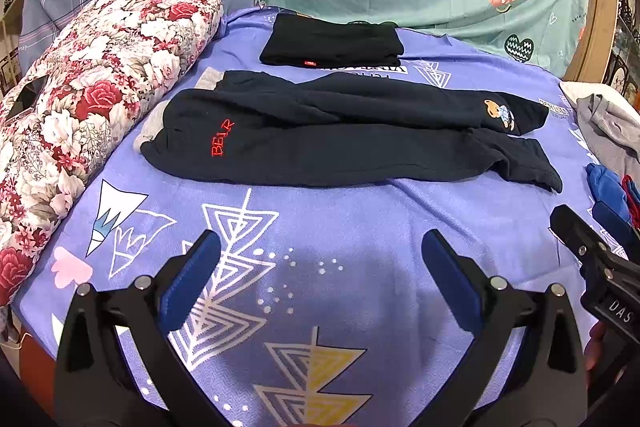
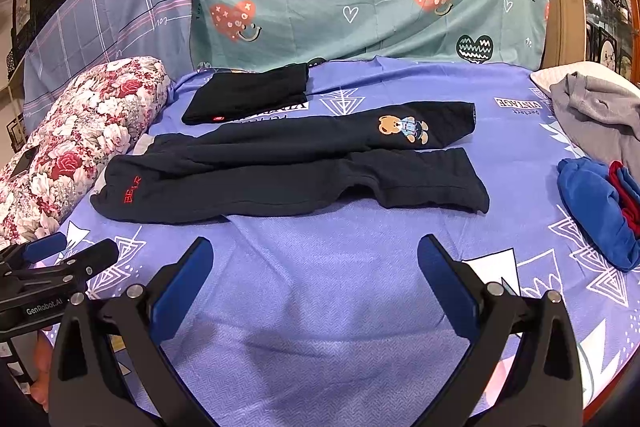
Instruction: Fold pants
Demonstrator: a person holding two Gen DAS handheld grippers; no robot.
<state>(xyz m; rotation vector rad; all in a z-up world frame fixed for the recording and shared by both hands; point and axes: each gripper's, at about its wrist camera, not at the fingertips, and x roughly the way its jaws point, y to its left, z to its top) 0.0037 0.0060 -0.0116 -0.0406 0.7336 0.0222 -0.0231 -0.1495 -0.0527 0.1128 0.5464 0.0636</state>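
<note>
Dark navy pants [image 1: 320, 135] with red "BEAR" lettering and a bear patch lie flat across the purple bed sheet [image 1: 320, 227], waistband at the left, legs to the right. They also show in the right wrist view [image 2: 280, 171]. My left gripper [image 1: 320, 255] is open and empty, hovering above the sheet in front of the pants. My right gripper [image 2: 316, 259] is open and empty, also in front of the pants. Each gripper shows at the edge of the other's view: the right one [image 1: 600, 259], the left one [image 2: 60, 263].
A folded black garment [image 1: 332, 41] lies behind the pants. A floral quilt roll [image 1: 92, 107] lines the left side. A grey garment [image 2: 596, 115] and blue-and-red clothes [image 2: 600, 211] lie at the right. Teal and plaid sheets hang behind.
</note>
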